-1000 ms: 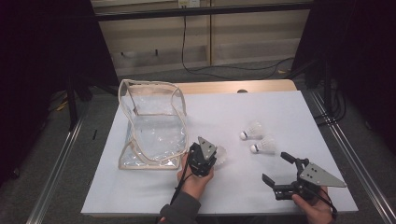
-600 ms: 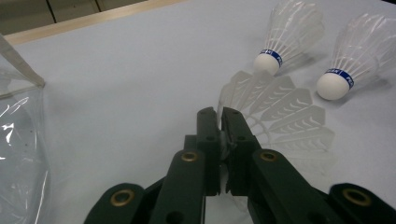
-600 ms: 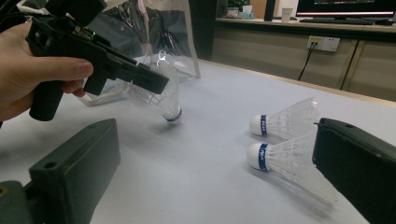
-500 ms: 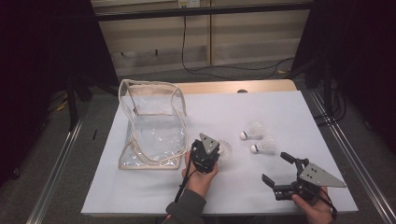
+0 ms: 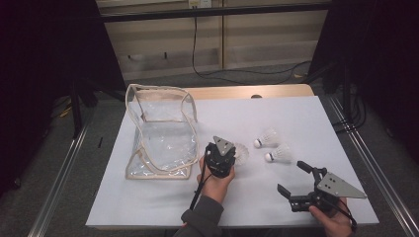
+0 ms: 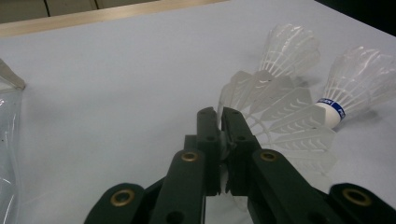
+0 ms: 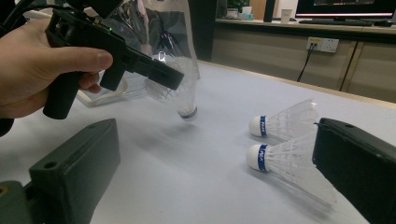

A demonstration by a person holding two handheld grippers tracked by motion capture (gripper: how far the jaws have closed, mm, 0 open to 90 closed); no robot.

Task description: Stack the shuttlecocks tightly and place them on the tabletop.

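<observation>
Shuttlecock (image 7: 180,91) feathers are pinched between the closed jaws of the left gripper (image 6: 222,122), which holds it off the white table sheet (image 5: 247,207) with its cork end pointing down, as the right gripper view shows. In the high view the held shuttlecock (image 5: 241,153) sits just right of the left gripper (image 5: 221,157), near the open mouth of the clear plastic zip bag (image 5: 160,133). Two more shuttlecocks lie on the sheet to its right, the farther one (image 5: 266,138) and the nearer one (image 5: 278,155) close together, possibly touching. The right gripper (image 5: 294,177) rests lower right, jaws spread wide and holding nothing, well apart from the held shuttlecock.
</observation>
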